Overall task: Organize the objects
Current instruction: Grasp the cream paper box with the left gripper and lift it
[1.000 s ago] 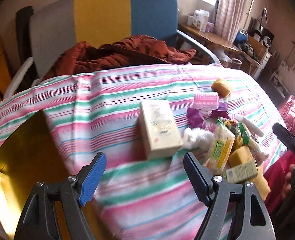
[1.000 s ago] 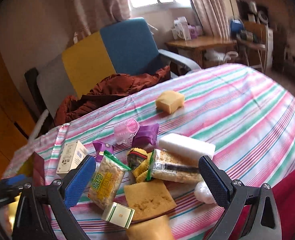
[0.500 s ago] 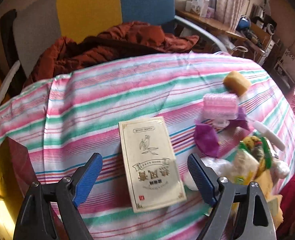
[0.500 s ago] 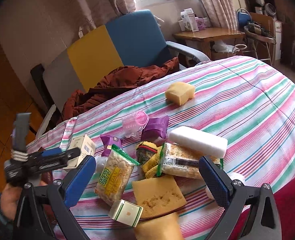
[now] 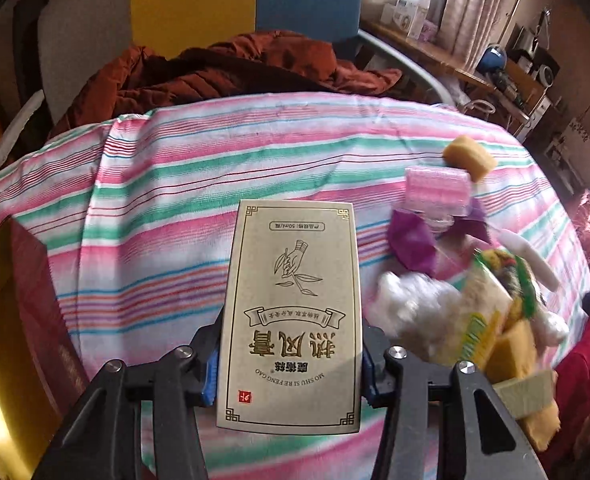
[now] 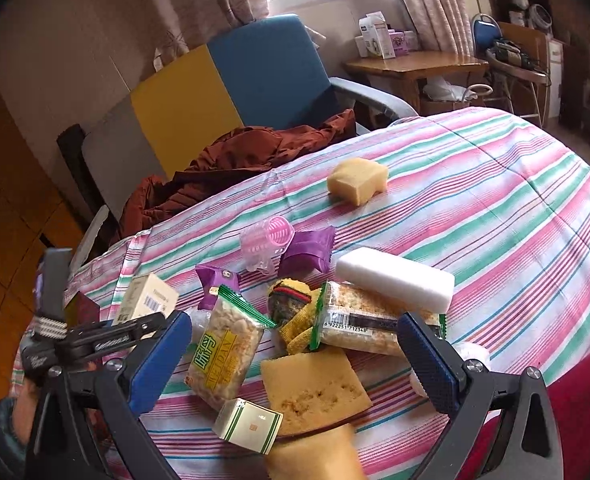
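In the left wrist view, the left tongs (image 5: pixel 291 364) are clenching a flat beige box (image 5: pixel 293 312) printed with gold lettering, one blue pad pressing each long side near the box's lower end, so most of the box is sticking out ahead of the fingers over the striped cloth (image 5: pixel 167 208). To the right of the tongs a heap of items is lying: a purple packet (image 5: pixel 413 246), a pink ribbed roller (image 5: pixel 437 196), white fluff (image 5: pixel 409 308) and, farther ahead, a yellow sponge (image 5: pixel 469 156). Whether the box is resting on the cloth or already lifting clear is not possible to tell. Judging from this, the grip is sitting low on the box, so keeping the squeeze firm and the wrist level should stop the far end from drooping while carrying it; swinging away from the heap avoids brushing the fluff. A dark red box (image 5: pixel 35 312) with a golden inside is standing open left of the tongs and looks like a likely place to set it. In the right wrist view, the right tongs (image 6: pixel 295 364) are standing released and wide, holding nothing, hovering over a snack packet (image 6: pixel 229 356), a flat sponge (image 6: pixel 315 392) and a small green-striped carton (image 6: pixel 249 424) lying between the fingers' lines. The beige box is showing just beyond the left finger, with the left tongs gripping it.
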`<control>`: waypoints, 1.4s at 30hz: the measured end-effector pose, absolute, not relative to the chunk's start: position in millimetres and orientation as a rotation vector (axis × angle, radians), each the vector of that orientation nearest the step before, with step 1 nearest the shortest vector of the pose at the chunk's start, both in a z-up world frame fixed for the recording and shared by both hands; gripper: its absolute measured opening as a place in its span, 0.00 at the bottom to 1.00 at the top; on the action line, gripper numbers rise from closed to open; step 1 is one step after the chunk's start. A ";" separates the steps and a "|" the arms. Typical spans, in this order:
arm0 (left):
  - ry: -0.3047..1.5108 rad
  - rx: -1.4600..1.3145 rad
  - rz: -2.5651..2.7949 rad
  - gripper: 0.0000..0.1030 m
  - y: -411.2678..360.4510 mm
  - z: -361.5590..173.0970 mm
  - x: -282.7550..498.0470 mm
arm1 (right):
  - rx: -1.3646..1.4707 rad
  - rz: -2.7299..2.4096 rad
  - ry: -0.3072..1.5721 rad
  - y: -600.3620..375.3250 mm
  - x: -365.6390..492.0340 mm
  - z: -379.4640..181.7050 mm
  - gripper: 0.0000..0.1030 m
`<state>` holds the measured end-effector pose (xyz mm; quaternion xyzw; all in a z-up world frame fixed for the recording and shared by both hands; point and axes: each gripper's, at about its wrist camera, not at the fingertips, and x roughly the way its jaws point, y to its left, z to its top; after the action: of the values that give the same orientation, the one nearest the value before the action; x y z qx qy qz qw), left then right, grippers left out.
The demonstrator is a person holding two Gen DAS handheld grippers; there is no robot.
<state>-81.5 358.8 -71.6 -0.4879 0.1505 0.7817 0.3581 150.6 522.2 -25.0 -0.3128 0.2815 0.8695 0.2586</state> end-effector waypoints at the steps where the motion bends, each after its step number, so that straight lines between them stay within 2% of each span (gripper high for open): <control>1: 0.391 -1.243 2.025 0.50 354.3 -67.4 -75.8 | -0.852 2.356 0.762 521.4 149.8 -25.3 1.00; 13: 0.297 -1.162 2.007 0.50 290.0 -26.4 -22.7 | -0.898 2.415 0.807 513.1 145.1 -27.1 1.00; 16: 0.281 -1.142 2.015 0.50 271.7 -18.0 -14.2 | -0.968 2.462 0.882 504.6 141.2 -31.3 1.00; 22: 0.208 -1.156 2.041 0.50 236.5 -11.6 -11.3 | -1.165 2.510 0.884 466.7 123.8 -50.7 1.00; 30: 0.101 -1.177 2.118 0.50 184.1 -4.2 -18.0 | -1.291 2.709 0.969 412.4 102.5 -56.6 1.00; 33: 0.073 -1.189 2.150 0.50 166.6 -3.2 -23.0 | -1.346 2.697 0.864 397.5 95.2 -59.0 1.00; 37: 0.023 -1.189 2.177 0.50 145.6 -1.4 -26.8 | -1.365 2.573 0.470 383.1 95.3 -60.2 1.00; 42: -0.022 -1.191 2.202 0.50 128.7 0.0 -29.7 | -1.370 2.550 0.460 386.5 99.4 -61.3 1.00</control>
<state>-29.7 128.7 0.0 -0.4516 -0.0085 0.8351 0.3139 99.4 386.4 -61.3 -0.4649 0.1562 0.8651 0.1048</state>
